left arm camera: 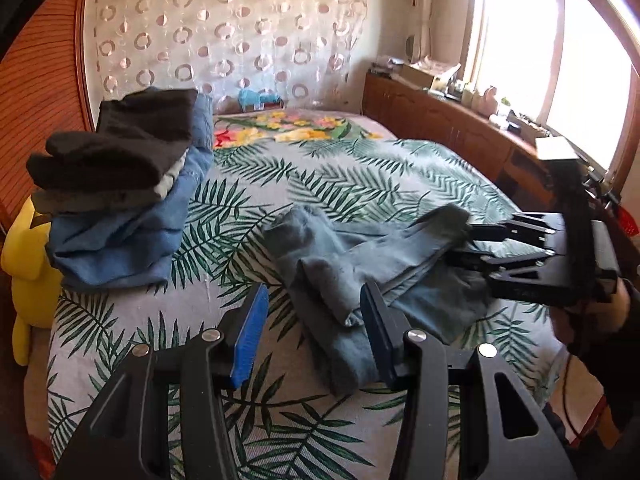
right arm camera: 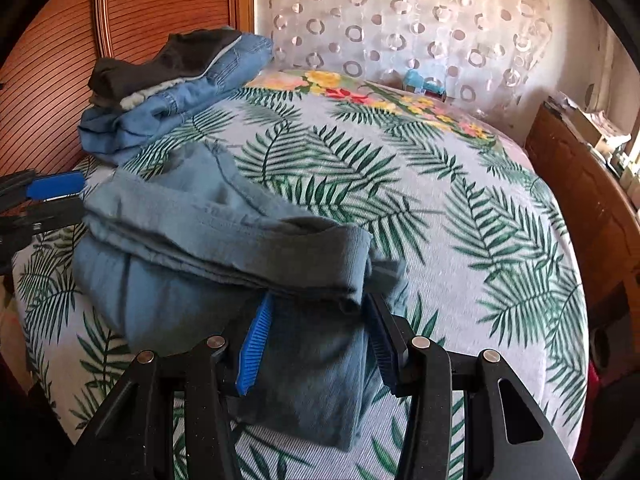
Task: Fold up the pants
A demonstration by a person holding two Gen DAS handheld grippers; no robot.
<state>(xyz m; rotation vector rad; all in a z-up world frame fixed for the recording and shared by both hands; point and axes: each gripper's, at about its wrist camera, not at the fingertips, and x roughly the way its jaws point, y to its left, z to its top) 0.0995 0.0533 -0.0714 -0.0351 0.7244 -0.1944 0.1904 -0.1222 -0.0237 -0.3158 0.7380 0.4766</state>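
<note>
Grey-blue pants [left arm camera: 360, 264] lie partly folded on the leaf-print bedspread [left arm camera: 280, 184]. My left gripper [left arm camera: 314, 316] is open just above the near end of the pants, with cloth between its fingers but not pinched. My right gripper [left arm camera: 464, 244] comes in from the right at the far end of the pants. In the right wrist view the pants [right arm camera: 208, 248] are bunched in front, and the right gripper [right arm camera: 316, 320] is open with a fold of cloth lying between its fingers. The left gripper's blue pad [right arm camera: 56, 186] shows at the left edge.
A stack of folded clothes [left arm camera: 124, 196], dark ones on top of blue denim, stands at the bed's left side by the wooden headboard [left arm camera: 36, 92]. A yellow plush toy [left arm camera: 28, 280] is beside it. A wooden cabinet [left arm camera: 448, 128] under the window runs along the right.
</note>
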